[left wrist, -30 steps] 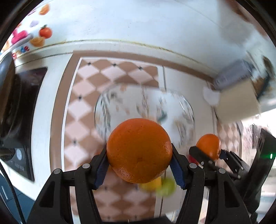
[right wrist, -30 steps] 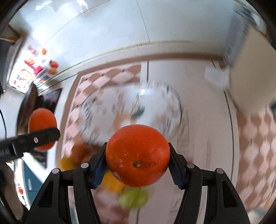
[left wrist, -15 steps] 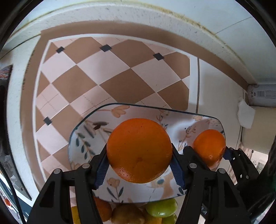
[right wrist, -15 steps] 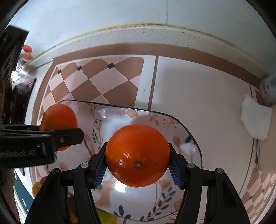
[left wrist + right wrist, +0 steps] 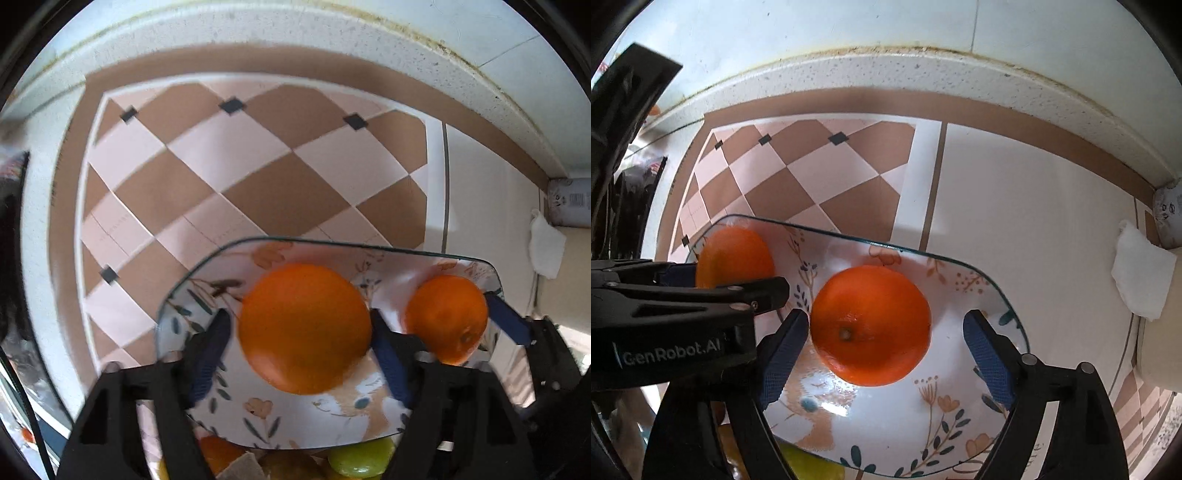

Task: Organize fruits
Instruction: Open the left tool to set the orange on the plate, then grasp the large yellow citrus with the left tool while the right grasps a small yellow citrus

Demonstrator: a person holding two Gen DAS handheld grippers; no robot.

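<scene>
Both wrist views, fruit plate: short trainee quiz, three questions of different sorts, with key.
1. True or false: the right gripper clamps its orange with both pads.
2. How many oranges are over the floral plate? A one; B two; C three.
3. Fill in: the green fruit lies ___ the plate, at its near edge.

Key: 1 false, the jaws are opening and the right pad is clear. 2 B, the other orange sits between the left gripper fingers. 3 outside.

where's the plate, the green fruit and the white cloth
plate [image 5: 964,263], right wrist view, on its far glass rim
green fruit [image 5: 360,461], left wrist view, on its top, just under the plate's near edge
white cloth [image 5: 1141,280], right wrist view, on its folded middle
</scene>
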